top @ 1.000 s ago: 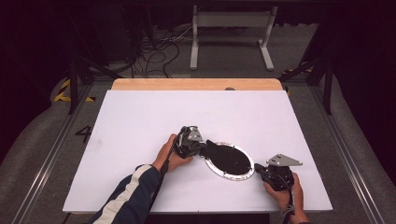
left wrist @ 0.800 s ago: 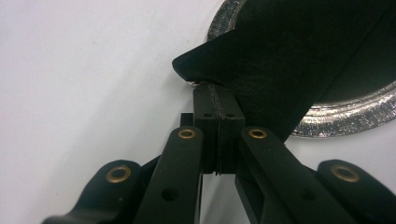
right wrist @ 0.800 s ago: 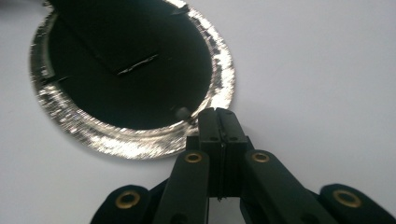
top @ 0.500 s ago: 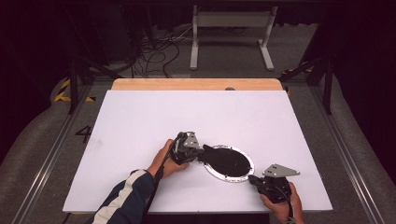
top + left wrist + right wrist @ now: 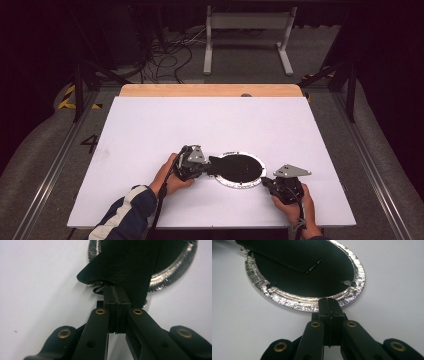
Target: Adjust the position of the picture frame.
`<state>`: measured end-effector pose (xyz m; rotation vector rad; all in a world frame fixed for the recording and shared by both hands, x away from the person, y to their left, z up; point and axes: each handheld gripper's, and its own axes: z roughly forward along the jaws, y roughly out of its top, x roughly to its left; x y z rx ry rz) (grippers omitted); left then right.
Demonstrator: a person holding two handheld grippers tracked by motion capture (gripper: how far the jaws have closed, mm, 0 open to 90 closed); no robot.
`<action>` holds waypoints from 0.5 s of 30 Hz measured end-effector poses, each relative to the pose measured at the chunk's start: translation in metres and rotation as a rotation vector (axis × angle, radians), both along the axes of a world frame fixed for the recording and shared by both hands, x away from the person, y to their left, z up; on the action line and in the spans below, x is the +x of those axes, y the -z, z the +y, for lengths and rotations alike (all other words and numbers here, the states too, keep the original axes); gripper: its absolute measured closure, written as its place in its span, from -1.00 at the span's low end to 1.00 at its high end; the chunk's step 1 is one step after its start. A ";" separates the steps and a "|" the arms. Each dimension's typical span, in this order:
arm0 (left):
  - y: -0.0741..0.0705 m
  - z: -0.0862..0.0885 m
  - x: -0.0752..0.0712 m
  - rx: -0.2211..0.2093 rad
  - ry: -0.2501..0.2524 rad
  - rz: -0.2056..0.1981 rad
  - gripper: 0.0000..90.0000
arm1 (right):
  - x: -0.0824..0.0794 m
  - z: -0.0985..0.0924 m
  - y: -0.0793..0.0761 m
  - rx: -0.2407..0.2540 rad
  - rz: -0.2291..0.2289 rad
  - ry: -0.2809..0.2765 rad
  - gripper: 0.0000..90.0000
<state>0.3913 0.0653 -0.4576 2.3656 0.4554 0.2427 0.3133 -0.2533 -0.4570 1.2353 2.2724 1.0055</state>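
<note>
An oval picture frame (image 5: 239, 170) with a silver rim lies face down on the white desk (image 5: 150, 130), its long axis running across the desk from one hand toward the other. The black back panel fills the oval, and a black stand flap (image 5: 130, 267) juts from the frame's left end.

The left hand-held gripper (image 5: 200, 167) sits just off that left end of the frame, pointing at it along the long axis. In the left gripper view its jaws are pressed together, tips right at the flap's lower edge beside a small metal hanging loop (image 5: 98, 288); whether they pinch the flap or merely touch it I cannot tell.

The right hand-held gripper (image 5: 272, 184) lies at the frame's near right end, angled in toward the rim. In the right gripper view (image 5: 329, 302) its jaws are also clenched together, tips touching the silver rim (image 5: 294, 302) and grasping nothing.

Both hands are equally near the frame, one at each end. My guess is that the next move turns on the flap, which the left one faces.

Counted: one frame, one flap, one loop, two hand-held grippers, two small turn clips (image 5: 347, 282) on the back.
</note>
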 end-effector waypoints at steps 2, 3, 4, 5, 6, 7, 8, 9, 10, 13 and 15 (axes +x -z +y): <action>-0.001 0.003 -0.003 0.010 0.005 0.004 1.00 | 0.005 0.001 0.000 -0.001 0.003 0.004 1.00; -0.001 0.004 -0.005 0.015 0.012 -0.007 1.00 | 0.008 0.001 0.000 0.000 0.003 0.006 1.00; -0.001 0.005 -0.007 0.021 0.017 -0.010 1.00 | 0.012 0.002 -0.001 -0.005 0.001 0.007 1.00; -0.001 0.006 -0.008 0.017 0.014 -0.010 1.00 | 0.015 0.003 -0.001 -0.007 0.001 0.010 1.00; 0.000 0.007 -0.009 0.009 0.013 -0.002 1.00 | 0.017 0.004 -0.001 -0.008 0.001 0.010 1.00; 0.000 0.008 -0.010 0.009 0.011 0.001 1.00 | 0.021 0.005 -0.001 -0.008 -0.001 0.012 1.00; -0.001 0.008 -0.011 0.016 0.019 -0.005 1.00 | 0.023 0.005 -0.001 -0.009 -0.004 0.010 1.00; 0.000 0.009 -0.011 0.015 0.024 -0.005 1.00 | 0.026 0.006 -0.001 -0.007 -0.004 0.014 1.00; 0.000 0.010 -0.011 0.015 0.033 -0.007 1.00 | 0.029 0.006 -0.001 -0.003 -0.004 0.015 1.00; 0.000 0.015 -0.009 -0.001 0.044 -0.002 1.00 | 0.033 0.004 0.000 0.017 0.000 0.035 1.00; -0.003 0.020 -0.009 -0.003 0.038 -0.026 1.00 | 0.030 0.002 0.001 0.023 -0.006 0.033 1.00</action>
